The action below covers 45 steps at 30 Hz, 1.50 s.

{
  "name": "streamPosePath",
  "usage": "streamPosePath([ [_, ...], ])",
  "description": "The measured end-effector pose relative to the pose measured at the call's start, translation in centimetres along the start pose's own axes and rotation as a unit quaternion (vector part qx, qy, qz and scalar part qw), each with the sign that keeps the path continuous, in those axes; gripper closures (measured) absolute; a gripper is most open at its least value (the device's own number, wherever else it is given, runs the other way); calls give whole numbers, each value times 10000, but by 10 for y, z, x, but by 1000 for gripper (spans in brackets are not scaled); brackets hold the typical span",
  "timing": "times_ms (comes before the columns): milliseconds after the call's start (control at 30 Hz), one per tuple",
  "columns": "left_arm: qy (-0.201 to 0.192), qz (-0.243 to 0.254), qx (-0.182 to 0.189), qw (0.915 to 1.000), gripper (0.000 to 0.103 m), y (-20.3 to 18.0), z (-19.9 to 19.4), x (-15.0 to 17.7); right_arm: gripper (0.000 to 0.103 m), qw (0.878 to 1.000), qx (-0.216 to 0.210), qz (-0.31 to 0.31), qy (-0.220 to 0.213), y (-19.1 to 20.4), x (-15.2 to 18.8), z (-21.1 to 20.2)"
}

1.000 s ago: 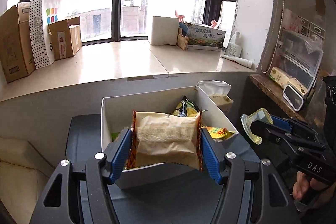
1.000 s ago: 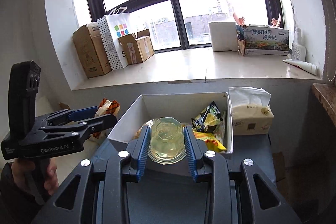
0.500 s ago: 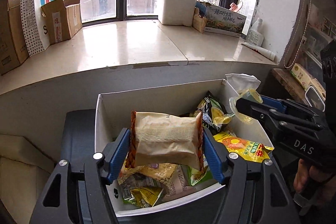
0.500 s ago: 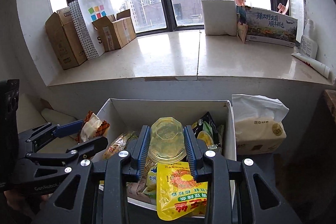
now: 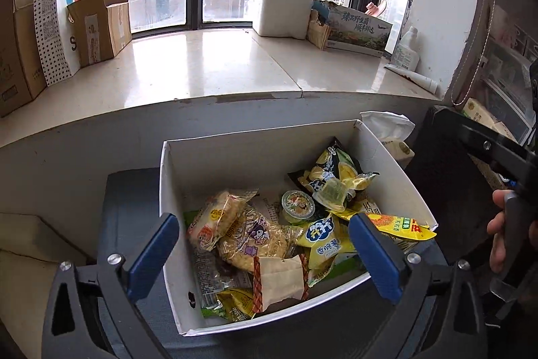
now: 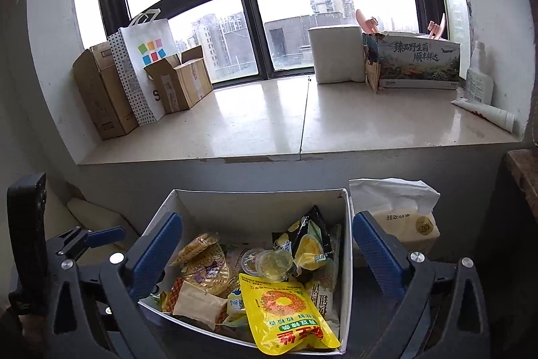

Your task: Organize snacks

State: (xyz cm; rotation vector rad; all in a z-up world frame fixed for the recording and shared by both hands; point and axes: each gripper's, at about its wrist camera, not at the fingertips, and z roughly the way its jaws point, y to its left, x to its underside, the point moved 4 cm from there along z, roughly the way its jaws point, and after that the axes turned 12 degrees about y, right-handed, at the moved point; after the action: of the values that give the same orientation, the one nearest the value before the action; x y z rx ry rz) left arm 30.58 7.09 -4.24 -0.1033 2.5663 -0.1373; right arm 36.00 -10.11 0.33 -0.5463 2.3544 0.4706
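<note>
Landmark: white box [image 5: 393,177].
Left gripper [image 5: 262,254] over near rim, jaws opening, wide, nothing between pads. Right gripper [image 6: 267,258] same.
Tan packet [image 5: 280,278] in box, near wall. Light, soft, crinkly; grip at sealed edges.
Jelly cup [image 6: 273,263] mid-box: slick, crushable; grip at rim.
Lower snack layers hidden; far labels unreadable.
</note>
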Motion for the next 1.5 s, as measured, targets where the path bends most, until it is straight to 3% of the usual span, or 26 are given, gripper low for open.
streamPosePath([
  [100, -168, -26, -387, 9991, 0, -2, -18, 5, 0, 9999, -85, -100, -68, 6, 4, -14],
  [167, -537, 64, -812, 9952, 0, -5, -39, 11, 0, 9996, -107, -186, -159, 10, 9, -25],
  [233, -845, 198, -961, 9916, 0, -12, -60, 20, 0, 9993, -25, -276, -264, 15, 15, -40],
  [333, -995, 248, -804, 9915, 0, -21, -85, 36, 0, 9981, 120, -433, -423, 25, 27, -64],
  [433, -836, 248, -517, 9948, 0, -28, -96, 55, 0, 9963, 154, -634, -559, 38, 44, -88],
  [633, -796, 88, -604, 9950, 0, -34, -124, 100, 0, 9936, 11, -990, -534, 60, 86, -127],
  [767, -888, -25, -390, 9953, 0, -38, -149, 131, 0, 9872, 829, -1033, -890, 68, 118, -156],
  [800, -897, -69, -349, 9953, 0, -39, -155, 139, 0, 9878, 849, -983, -864, 69, 125, -160],
  [1000, -715, -355, -153, 9967, 0, -42, -175, 191, 0, 9984, -60, -551, -145, 73, 181, -162],
  [1167, -607, -468, 59, 9970, 0, -50, -174, 221, 0, 9995, 217, -235, 80, 65, 215, -161],
  [1267, -521, -380, -38, 9979, 0, -58, -171, 224, 0, 9997, 61, -112, 205, 60, 218, -161],
  [1500, -503, -351, -69, 9981, 0, -62, -167, 221, 0, 9996, 132, -209, 116, 66, 219, -166],
])
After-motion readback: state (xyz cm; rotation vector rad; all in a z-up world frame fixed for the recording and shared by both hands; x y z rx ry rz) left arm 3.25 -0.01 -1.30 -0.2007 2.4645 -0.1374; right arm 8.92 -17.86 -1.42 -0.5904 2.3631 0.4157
